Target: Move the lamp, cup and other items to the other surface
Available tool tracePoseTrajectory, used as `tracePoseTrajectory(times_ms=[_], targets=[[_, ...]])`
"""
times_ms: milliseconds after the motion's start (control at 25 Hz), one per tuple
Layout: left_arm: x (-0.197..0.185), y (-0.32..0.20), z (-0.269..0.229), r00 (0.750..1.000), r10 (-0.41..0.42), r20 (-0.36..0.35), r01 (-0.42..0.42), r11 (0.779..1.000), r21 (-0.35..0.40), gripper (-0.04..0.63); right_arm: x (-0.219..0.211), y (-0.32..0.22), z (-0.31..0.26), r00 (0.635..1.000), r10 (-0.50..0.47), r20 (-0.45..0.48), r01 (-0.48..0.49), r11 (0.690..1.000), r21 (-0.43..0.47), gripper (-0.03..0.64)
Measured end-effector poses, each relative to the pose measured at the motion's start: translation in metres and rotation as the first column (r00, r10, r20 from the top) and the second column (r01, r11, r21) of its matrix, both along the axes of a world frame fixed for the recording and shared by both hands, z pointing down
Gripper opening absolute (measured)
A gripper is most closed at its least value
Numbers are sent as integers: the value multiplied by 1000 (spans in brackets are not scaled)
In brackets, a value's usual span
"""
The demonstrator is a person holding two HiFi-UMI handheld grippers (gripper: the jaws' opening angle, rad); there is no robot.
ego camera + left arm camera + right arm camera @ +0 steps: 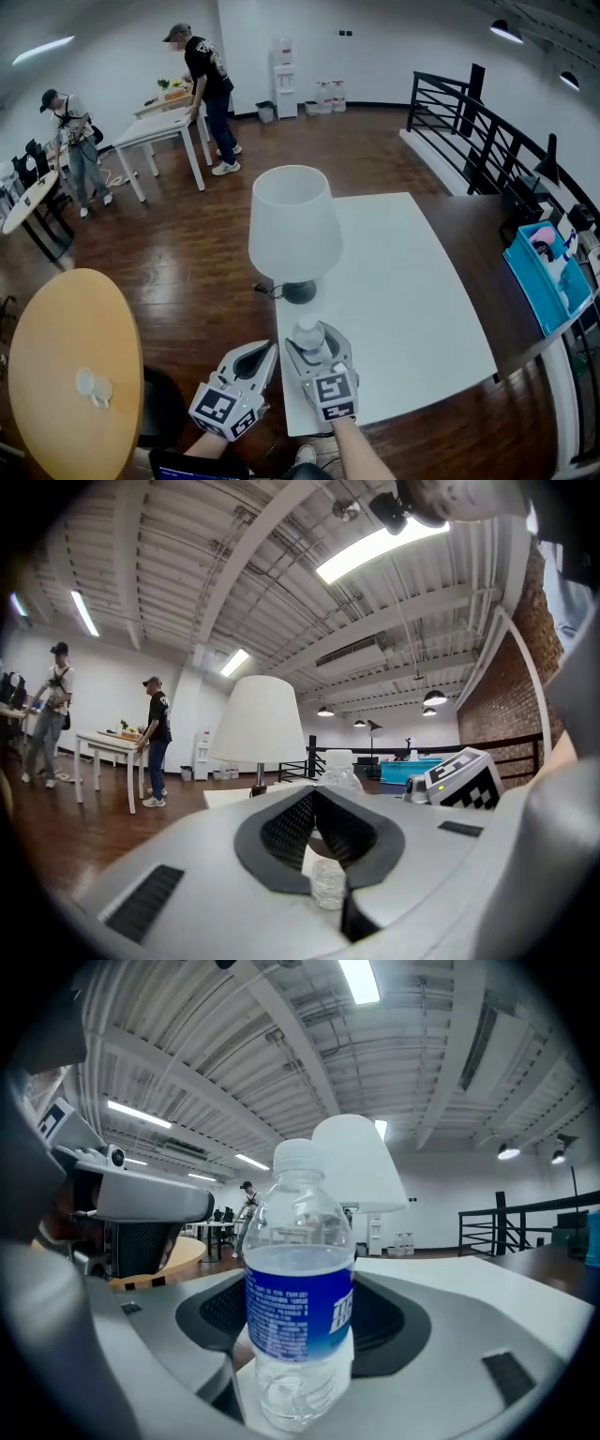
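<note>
Water bottle (pixel 298 1288) between the spread jaws of the right gripper (pixel 317 345)
Clear, white-capped and blue-labelled, it stands at the near edge of the white table (pixel 403 300), just before the white-shaded lamp (pixel 292 225). The left gripper (pixel 262 356) is nearly closed and empty.

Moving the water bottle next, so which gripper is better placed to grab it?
Right. The right gripper has the water bottle standing between its open jaws; the left gripper sits alongside, the bottle outside its jaws.

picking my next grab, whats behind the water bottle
The white lamp stands right behind the water bottle on the white table. In the right gripper view the bottle covers most of the lamp below its shade. Its dark base shows in the head view.
</note>
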State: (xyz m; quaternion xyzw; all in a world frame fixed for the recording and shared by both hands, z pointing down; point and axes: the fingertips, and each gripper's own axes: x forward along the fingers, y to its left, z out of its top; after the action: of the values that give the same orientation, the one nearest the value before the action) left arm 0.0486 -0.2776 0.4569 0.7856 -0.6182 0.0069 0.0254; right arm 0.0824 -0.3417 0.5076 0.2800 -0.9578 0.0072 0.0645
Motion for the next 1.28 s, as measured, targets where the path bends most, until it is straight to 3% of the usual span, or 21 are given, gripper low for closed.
tracePoseTrajectory(times_ms=[240,440,600,720,840,1000,1120,1280], targets=[[-10,0,-2,999,-49,4,49,999,10,11,-5,11,-8,999,-40,-8,40,999,27,284],[-38,20,-8,992,-130,6,130,991,24,12,-42,39,-30,990,-141,25,140,989,35,284],[-85,59,-13,967,-256,1,256,966,26,12,-96,87,-37,959,-283,26,282,959,37,284],[-127,99,-16,929,-368,38,366,929,47,11,-141,126,-37,921,-388,39,387,921,34,284],[-174,163,-16,863,-498,79,495,867,52,12,-190,185,-36,867,-496,51,495,868,25,284],[-241,267,-31,719,-691,76,687,723,69,12,-258,288,-59,734,-674,80,676,737,11,284],[-269,334,-38,637,-768,72,764,641,71,12,-289,358,-68,648,-758,76,760,649,-3,284],[-305,414,-44,546,-835,75,831,550,78,12,-329,437,-72,564,-822,81,824,566,-1,284]])
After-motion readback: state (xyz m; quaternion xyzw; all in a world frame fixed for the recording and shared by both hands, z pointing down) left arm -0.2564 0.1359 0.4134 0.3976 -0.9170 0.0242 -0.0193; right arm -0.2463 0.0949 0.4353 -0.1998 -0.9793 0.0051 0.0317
